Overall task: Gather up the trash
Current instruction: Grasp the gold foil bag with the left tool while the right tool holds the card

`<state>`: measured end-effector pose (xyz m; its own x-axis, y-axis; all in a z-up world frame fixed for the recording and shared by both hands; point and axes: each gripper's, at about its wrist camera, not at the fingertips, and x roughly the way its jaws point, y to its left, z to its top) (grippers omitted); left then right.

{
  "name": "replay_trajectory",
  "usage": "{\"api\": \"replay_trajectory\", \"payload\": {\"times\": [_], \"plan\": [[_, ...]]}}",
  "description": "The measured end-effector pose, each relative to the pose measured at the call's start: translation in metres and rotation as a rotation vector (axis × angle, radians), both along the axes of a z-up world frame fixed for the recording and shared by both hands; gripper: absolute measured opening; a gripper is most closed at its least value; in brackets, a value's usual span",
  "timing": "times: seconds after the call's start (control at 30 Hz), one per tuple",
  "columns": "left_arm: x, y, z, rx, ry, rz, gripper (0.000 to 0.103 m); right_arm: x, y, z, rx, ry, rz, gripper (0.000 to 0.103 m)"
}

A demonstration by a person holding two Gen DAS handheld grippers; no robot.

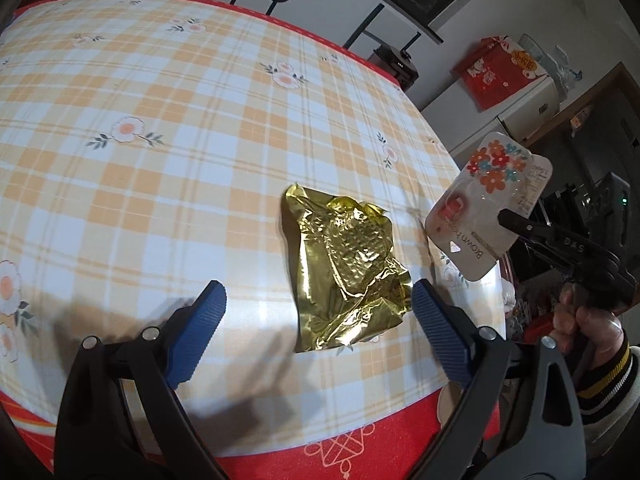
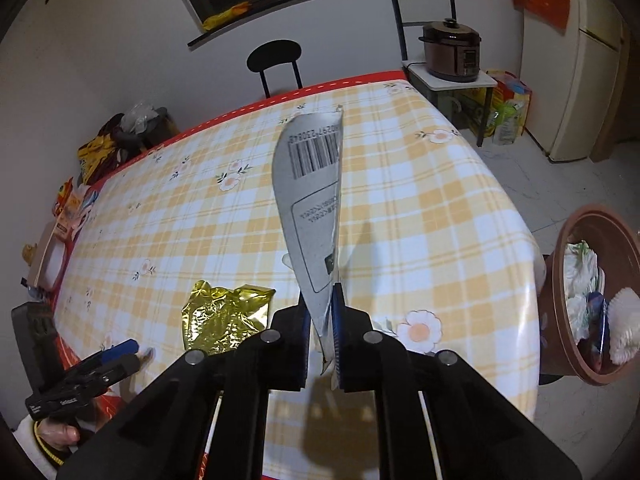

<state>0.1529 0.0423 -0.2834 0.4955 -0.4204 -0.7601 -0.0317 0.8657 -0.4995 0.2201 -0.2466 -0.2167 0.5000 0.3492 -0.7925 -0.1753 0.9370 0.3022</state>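
A crumpled gold foil wrapper [image 1: 346, 268] lies on the checked tablecloth [image 1: 160, 160] near the front edge; it also shows in the right wrist view [image 2: 226, 314]. My left gripper [image 1: 318, 300] is open and hovers just short of it, blue pads on either side. My right gripper [image 2: 321, 322] is shut on a white card package [image 2: 314, 208] with a barcode and holds it upright above the table. In the left wrist view the same package [image 1: 486, 204] shows its flower print, held at the table's right edge.
A brown bin [image 2: 592, 300] with white trash in it stands on the floor right of the table. A black chair [image 2: 276, 64] is at the far side. A rice cooker [image 2: 452, 50] sits on a small stand, a fridge [image 2: 584, 60] beyond.
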Motion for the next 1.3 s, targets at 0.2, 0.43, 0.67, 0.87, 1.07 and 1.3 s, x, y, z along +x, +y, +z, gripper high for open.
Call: {"api": "replay_trajectory", "payload": {"times": [0.2,0.43,0.67,0.87,1.07,1.3], "plan": [[0.023,-0.007,-0.018,0.006,0.041,0.013,0.069,-0.007,-0.012,0.0,0.017,0.003,-0.004,0.011],[0.047,-0.01,-0.032,-0.023,0.066,0.029,0.06,-0.007,-0.015,-0.001,0.022,0.007,0.011,0.011],[0.062,-0.018,-0.033,0.016,0.046,0.023,0.057,-0.006,-0.015,0.0,0.022,0.008,0.028,0.011],[0.068,-0.029,-0.032,0.068,0.033,-0.004,0.057,-0.005,-0.014,0.0,0.021,0.008,0.035,0.011],[0.065,-0.037,-0.031,0.172,0.032,-0.008,0.044,-0.005,-0.013,0.0,0.017,0.008,0.037,0.011],[0.051,-0.028,-0.024,0.162,0.02,0.021,0.027,-0.006,-0.01,0.005,0.024,-0.002,0.047,0.011]]}}
